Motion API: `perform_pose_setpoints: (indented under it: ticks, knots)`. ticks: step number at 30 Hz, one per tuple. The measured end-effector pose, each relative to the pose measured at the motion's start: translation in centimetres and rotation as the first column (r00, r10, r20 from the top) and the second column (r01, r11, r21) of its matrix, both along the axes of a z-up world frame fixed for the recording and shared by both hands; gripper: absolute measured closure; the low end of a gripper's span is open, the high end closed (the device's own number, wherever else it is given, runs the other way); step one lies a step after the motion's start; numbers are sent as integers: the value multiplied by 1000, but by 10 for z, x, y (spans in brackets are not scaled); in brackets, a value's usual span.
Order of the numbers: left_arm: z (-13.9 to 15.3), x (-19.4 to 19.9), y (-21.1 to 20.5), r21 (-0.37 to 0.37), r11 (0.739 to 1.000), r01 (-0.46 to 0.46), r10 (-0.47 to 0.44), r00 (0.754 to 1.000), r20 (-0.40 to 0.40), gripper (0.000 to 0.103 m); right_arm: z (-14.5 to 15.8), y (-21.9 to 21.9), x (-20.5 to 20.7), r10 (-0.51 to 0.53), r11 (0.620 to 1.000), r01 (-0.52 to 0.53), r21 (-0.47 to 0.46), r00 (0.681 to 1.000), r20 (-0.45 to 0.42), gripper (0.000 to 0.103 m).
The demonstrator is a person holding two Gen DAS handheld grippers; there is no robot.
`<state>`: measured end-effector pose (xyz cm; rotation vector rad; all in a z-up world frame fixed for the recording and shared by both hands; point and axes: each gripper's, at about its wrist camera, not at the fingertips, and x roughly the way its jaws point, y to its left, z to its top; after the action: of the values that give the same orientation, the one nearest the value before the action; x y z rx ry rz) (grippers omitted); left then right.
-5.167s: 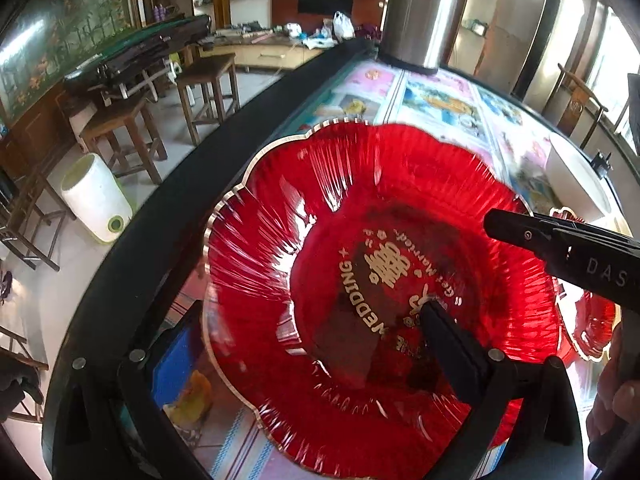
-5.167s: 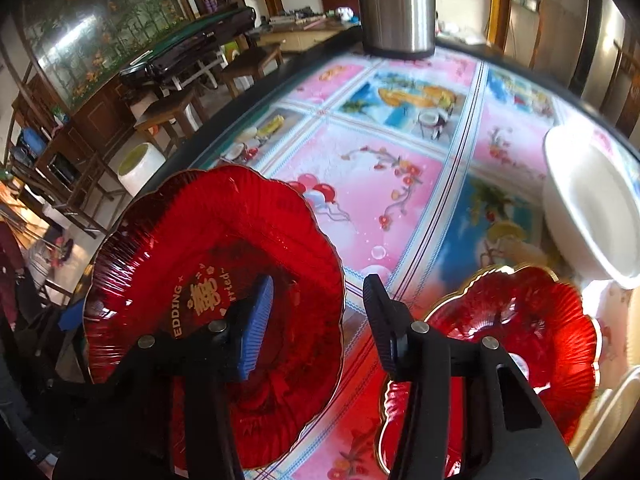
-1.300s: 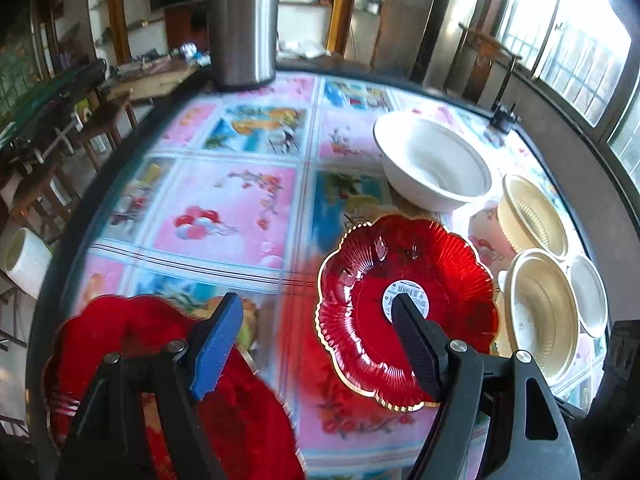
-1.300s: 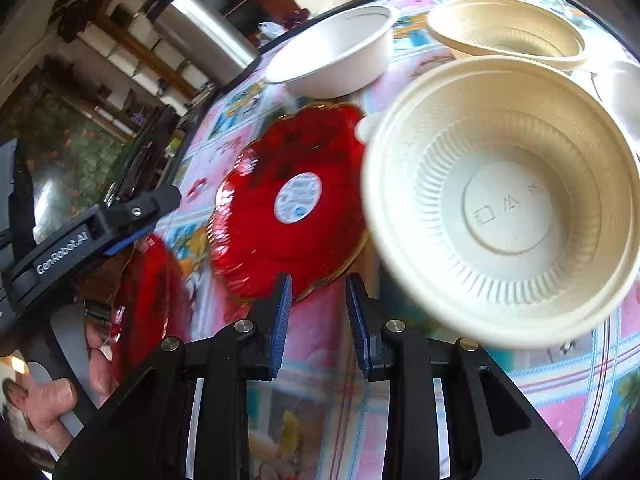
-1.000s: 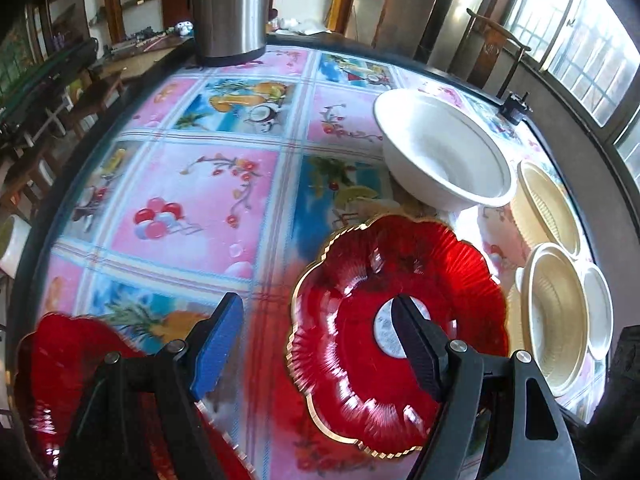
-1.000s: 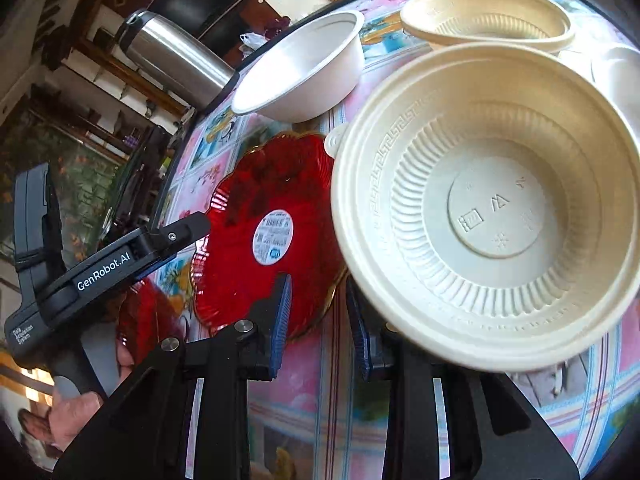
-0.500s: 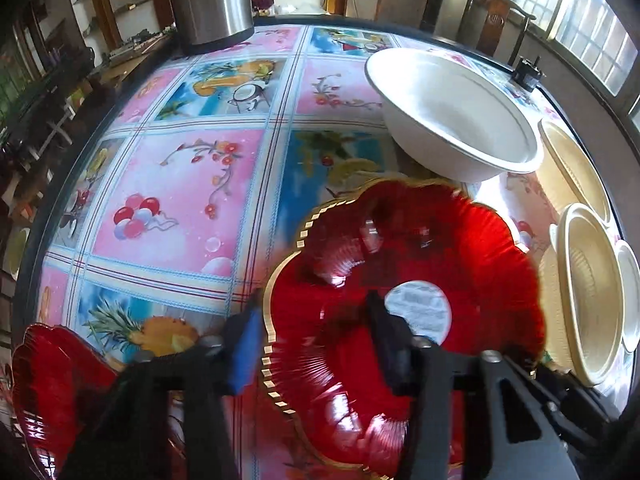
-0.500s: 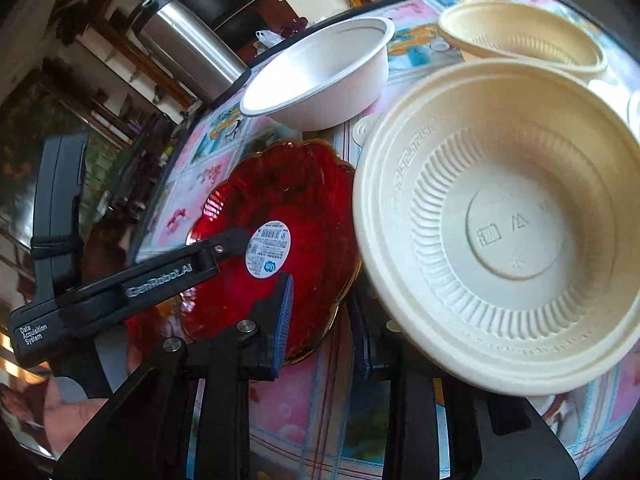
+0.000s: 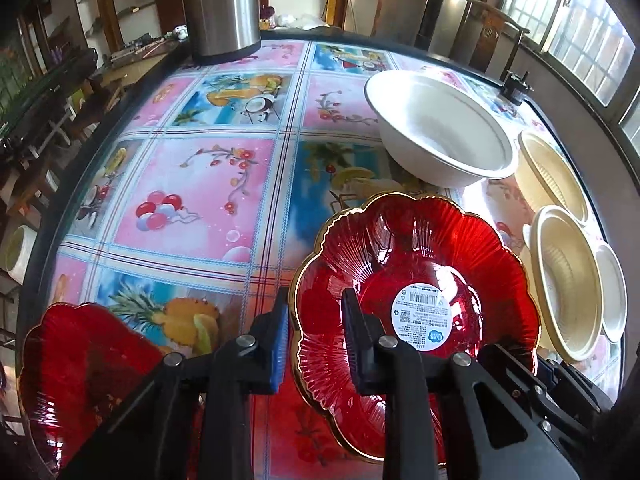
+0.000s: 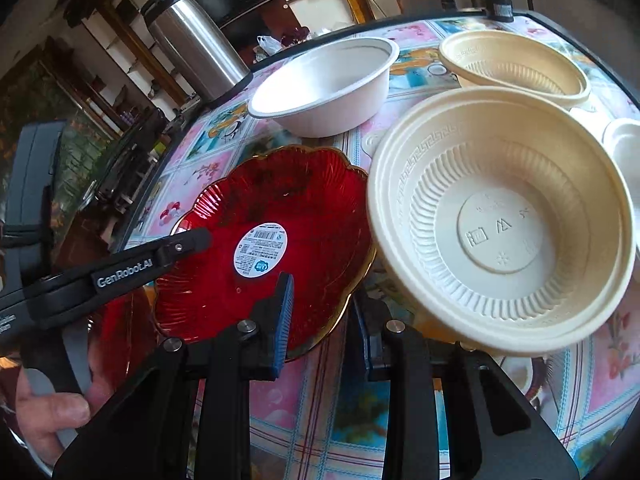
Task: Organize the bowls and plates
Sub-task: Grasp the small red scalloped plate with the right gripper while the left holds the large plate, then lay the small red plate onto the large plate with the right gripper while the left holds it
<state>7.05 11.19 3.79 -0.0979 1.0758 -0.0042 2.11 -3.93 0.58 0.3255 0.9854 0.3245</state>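
A red scalloped plate with a white sticker [image 9: 420, 264] [image 10: 280, 216] lies on the table. My left gripper [image 9: 316, 336] straddles its near-left rim, one finger outside and one inside, with a gap still showing. A second red plate [image 9: 80, 364] lies at the near left. My right gripper [image 10: 320, 320] is partly open at the near rim of the red plate, beside a cream ribbed bowl [image 10: 500, 220]. A white bowl [image 9: 436, 136] [image 10: 328, 80] and another cream bowl [image 10: 516, 68] stand behind.
A steel thermos [image 9: 224, 8] [image 10: 192, 40] stands at the table's [image 9: 192, 184] far edge. A small white dish [image 10: 624, 148] sits at the right edge. Chairs and furniture lie beyond the table's black rim.
My left gripper moved forward and right from the near-left red plate, and its fingers narrowed around the sticker plate's rim. My right gripper stayed near the cream bowl.
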Motion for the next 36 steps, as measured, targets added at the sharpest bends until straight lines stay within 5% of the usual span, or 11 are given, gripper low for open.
perform_pose_setpoints:
  ticks: [22, 36]
  knots:
    - [45, -70, 57, -26, 996, -83, 85, 990, 113, 79, 51, 50, -43, 103, 993, -96, -64, 987, 123, 75]
    - [39, -127, 119, -21, 977, -210, 211, 967, 144, 79, 52, 116, -75, 248, 966, -235, -111, 961, 126, 75]
